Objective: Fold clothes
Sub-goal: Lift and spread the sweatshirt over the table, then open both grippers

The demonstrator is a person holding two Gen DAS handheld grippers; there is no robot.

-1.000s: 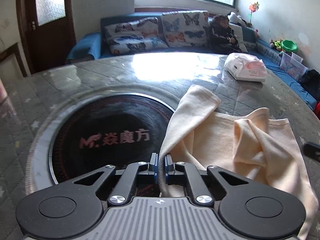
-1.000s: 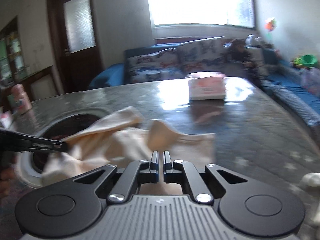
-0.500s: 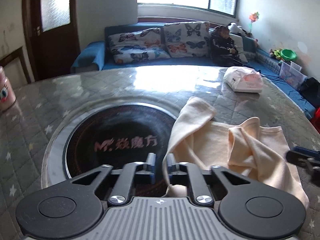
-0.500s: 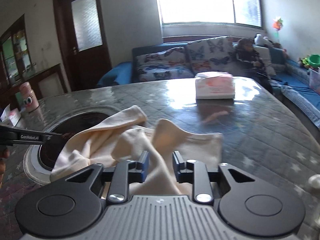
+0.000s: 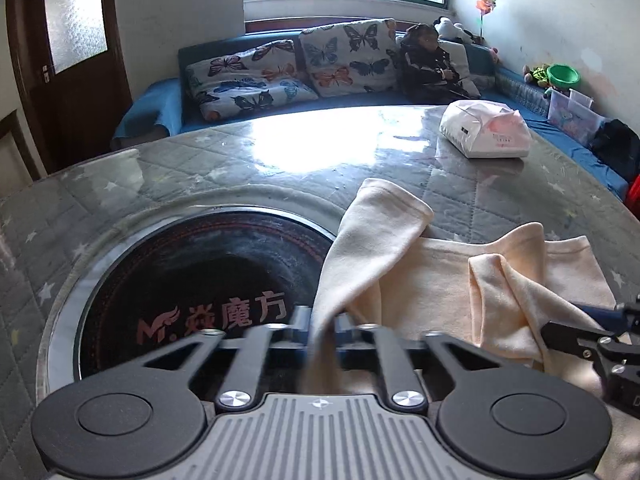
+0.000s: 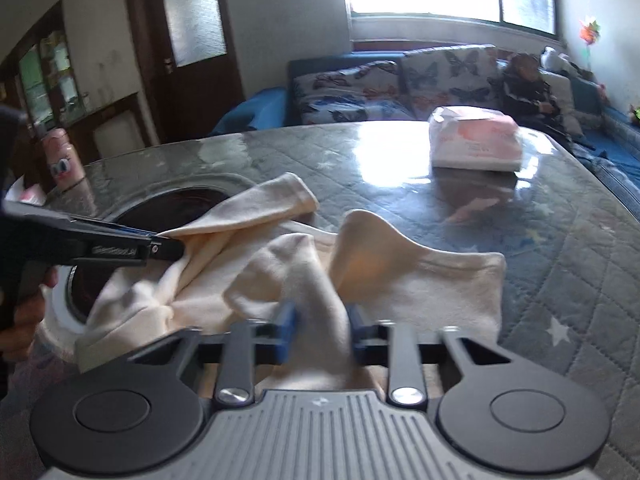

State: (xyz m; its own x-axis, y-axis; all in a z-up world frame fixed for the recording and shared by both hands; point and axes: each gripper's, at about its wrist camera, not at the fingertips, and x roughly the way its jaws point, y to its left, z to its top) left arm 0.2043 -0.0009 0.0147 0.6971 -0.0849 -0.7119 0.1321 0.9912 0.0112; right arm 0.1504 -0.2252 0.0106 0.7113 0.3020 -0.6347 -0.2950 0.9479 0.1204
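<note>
Blurring hides both tools' [image 5: 323, 326] grip on garment [image 5: 420, 280].

Both wrist views skim the table [image 5: 280, 160] (sharing the garment [image 6: 420, 292]).

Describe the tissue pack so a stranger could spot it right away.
Start at the grey quilted table. Beyond the cream garment, toward the sofa, lies the tissue pack: a soft white and pink packet, lying alone on the far side.

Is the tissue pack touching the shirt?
Apart. The right wrist view shows bare table between the tissue pack and the shirt.
</note>
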